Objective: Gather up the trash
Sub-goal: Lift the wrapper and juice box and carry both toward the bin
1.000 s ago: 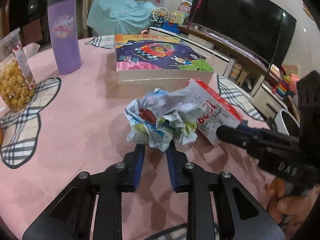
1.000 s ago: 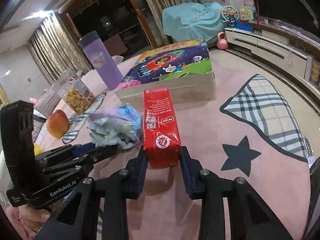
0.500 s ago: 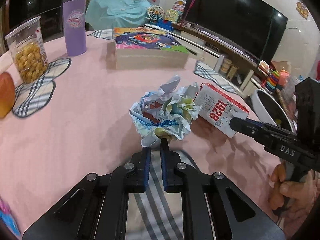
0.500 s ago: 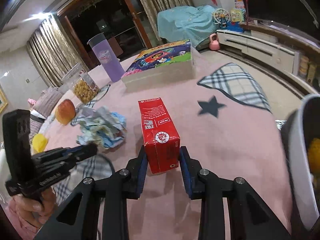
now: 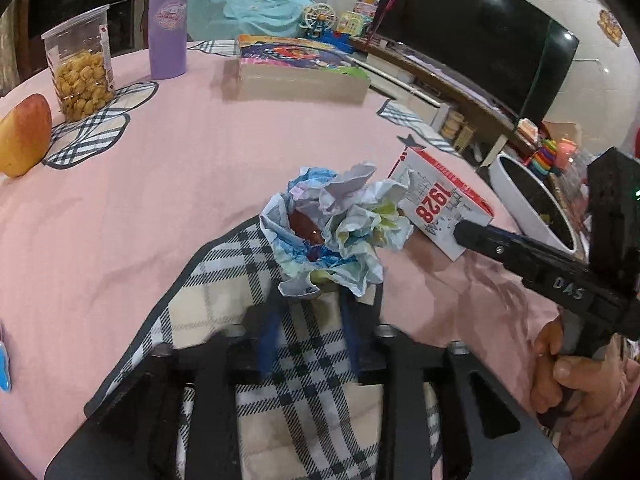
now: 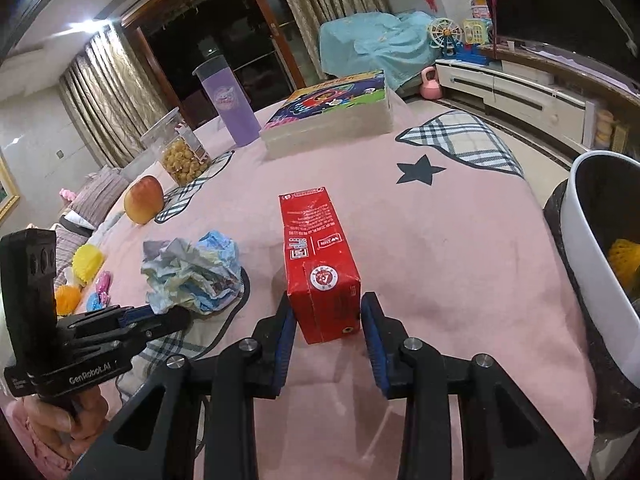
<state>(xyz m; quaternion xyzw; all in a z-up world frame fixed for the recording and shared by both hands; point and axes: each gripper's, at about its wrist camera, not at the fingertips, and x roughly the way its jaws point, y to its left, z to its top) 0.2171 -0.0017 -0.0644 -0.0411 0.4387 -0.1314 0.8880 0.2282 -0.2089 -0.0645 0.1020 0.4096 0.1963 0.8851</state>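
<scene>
A crumpled ball of blue and white paper [image 5: 336, 236] lies on the pink tablecloth near the table's front edge; it also shows in the right wrist view [image 6: 194, 274]. My left gripper [image 5: 308, 308] is open, its fingers apart just behind the paper ball. A red and white carton [image 6: 318, 264] lies on the cloth; it also shows in the left wrist view [image 5: 440, 208]. My right gripper [image 6: 326, 312] is open, with a finger on each side of the carton's near end and small gaps. A white bin [image 6: 592, 264] with a black liner stands beside the table at the right.
A boxed puzzle [image 5: 300, 68], a purple tumbler [image 5: 168, 28], a snack jar [image 5: 80, 72] and an apple [image 5: 24, 136] stand further back on the table. Plaid patches mark the cloth. A yellow item [image 6: 624, 256] lies inside the bin. Small toys [image 6: 86, 276] lie at the left.
Both grippers pulled their items toward the table's front edge near the bin. Both have now opened: the left let go of the paper ball, the right let go of the carton.
</scene>
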